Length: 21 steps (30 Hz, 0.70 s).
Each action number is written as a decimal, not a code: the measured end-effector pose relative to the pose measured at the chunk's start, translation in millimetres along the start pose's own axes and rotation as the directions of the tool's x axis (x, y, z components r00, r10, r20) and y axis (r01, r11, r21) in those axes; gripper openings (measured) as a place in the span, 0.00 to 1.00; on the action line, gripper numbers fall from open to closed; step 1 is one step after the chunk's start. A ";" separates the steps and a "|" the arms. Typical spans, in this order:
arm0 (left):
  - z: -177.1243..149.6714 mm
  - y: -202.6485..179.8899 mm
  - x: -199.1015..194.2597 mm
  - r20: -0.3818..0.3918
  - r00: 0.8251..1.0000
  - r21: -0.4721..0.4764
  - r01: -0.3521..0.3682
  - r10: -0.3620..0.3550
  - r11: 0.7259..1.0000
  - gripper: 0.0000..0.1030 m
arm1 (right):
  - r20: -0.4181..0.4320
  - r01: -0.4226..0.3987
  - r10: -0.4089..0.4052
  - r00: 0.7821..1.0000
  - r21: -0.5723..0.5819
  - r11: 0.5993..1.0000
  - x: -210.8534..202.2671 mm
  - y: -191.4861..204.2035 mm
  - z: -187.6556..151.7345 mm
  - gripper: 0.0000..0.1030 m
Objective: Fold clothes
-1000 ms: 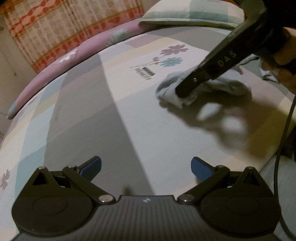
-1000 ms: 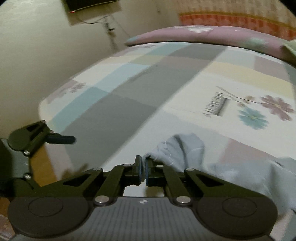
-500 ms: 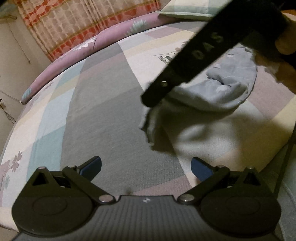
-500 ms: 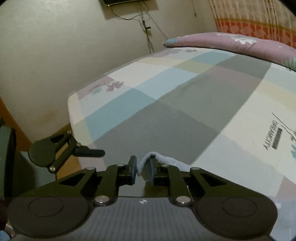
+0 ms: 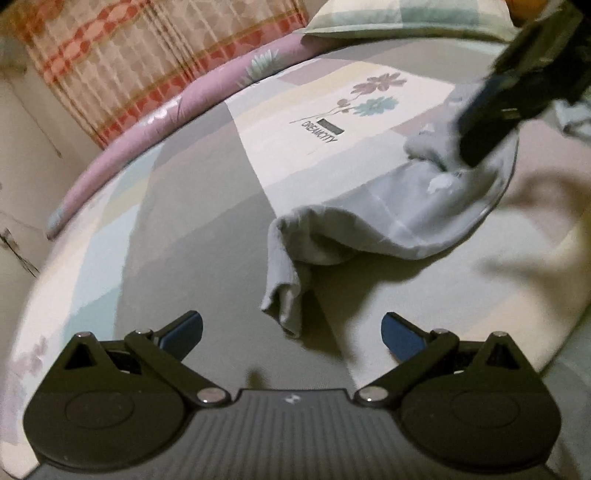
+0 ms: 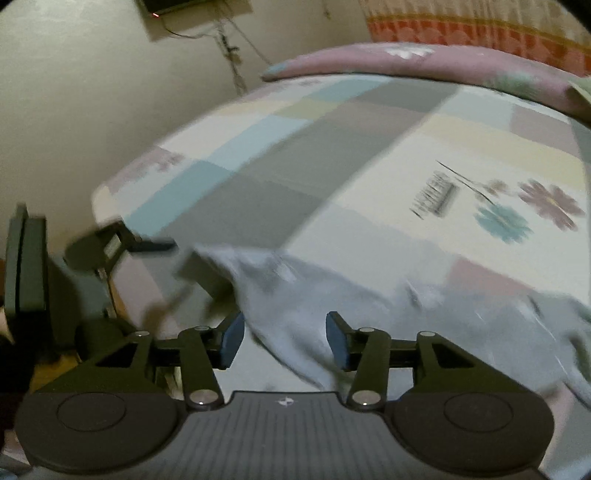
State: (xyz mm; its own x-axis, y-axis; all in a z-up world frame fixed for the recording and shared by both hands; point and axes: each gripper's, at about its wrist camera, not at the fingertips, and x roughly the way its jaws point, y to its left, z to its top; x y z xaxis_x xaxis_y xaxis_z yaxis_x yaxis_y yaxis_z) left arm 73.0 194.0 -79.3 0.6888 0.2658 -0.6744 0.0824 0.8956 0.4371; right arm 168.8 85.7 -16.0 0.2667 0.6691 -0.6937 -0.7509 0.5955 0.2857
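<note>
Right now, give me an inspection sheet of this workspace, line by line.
Surface: bed with a patchwork sheet, flower print and lettering.
Job's things: grey garment, crumpled, one end hanging in a fold toward the near edge.
Clutter: pillow at the head; purple bolster along the far side.
Grippers: left hand-held gripper open, holding nothing, just short of the garment's end; right hand-held gripper open over the garment.
Cables: wires on the wall.
Surroundings: patterned curtain; plain wall.
</note>
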 end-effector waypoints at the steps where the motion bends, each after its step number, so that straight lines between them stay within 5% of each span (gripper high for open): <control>1: -0.3 -1.8 3.4 0.000 1.000 0.016 -0.013 0.013 1.000 0.99 | -0.015 0.025 -0.025 1.000 0.013 1.000 -3.3 -6.1 -9.0 0.57; 12: 2.9 0.2 22.8 0.056 0.997 -0.028 -0.051 0.052 0.998 1.00 | -0.085 0.199 -0.187 0.979 0.171 0.965 -30.8 -55.0 -72.9 0.70; 21: 24.6 -26.4 36.0 0.095 0.980 0.136 -0.187 0.175 0.973 0.97 | -0.072 0.198 -0.187 0.980 0.215 0.956 -39.0 -68.7 -84.4 0.74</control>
State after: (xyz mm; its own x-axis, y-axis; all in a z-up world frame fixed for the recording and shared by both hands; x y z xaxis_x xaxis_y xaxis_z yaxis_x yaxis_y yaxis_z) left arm 113.3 171.2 -100.4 0.7577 0.3835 -0.5281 0.0496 0.7730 0.6325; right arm 158.9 -18.9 -64.4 0.3582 0.5121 -0.7806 -0.5354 0.7977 0.2776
